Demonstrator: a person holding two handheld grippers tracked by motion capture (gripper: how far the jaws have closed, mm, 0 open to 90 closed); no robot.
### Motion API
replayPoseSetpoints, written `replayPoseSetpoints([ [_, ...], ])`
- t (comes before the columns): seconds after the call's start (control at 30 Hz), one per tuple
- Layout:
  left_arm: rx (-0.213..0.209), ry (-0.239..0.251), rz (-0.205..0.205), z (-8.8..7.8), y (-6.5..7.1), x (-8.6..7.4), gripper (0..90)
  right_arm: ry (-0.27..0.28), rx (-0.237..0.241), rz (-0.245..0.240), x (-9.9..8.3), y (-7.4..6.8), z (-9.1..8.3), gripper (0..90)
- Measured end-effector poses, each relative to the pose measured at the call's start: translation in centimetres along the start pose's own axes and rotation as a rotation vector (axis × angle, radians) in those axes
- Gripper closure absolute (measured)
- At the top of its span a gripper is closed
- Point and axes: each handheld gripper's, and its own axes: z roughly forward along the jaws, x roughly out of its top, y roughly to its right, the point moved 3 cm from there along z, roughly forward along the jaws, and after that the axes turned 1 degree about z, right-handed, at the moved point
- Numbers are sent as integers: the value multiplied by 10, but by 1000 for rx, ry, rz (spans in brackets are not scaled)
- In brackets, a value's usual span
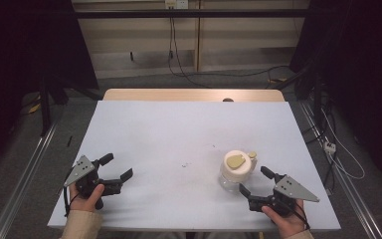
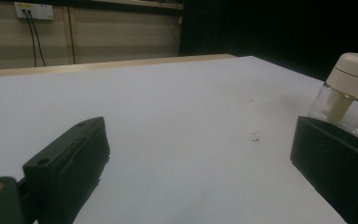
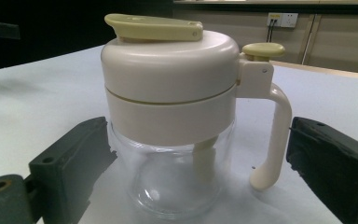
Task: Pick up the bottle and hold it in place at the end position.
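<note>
Glass dispenser jar stands upright on the white table, toward its right near side, with a cream top section, a flat olive-coloured lid flap, and a cream handle topped by a small olive button. Its clear lower body looks empty. In the right gripper view the jar sits between the 2 black jaws, which are spread wide to either side of it without touching. The right gripper rests just beside the jar, held by a hand. The left gripper lies well apart at the table's left near side in the other hand, jaws also spread and holding nothing. Cables trail on the floor beyond the table.
</note>
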Motion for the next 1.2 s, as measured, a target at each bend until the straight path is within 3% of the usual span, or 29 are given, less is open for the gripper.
replayPoseSetpoints([
  [1.2,3,0,15,0,3,1,39,-11,8,-17,3,-6,13,62],
])
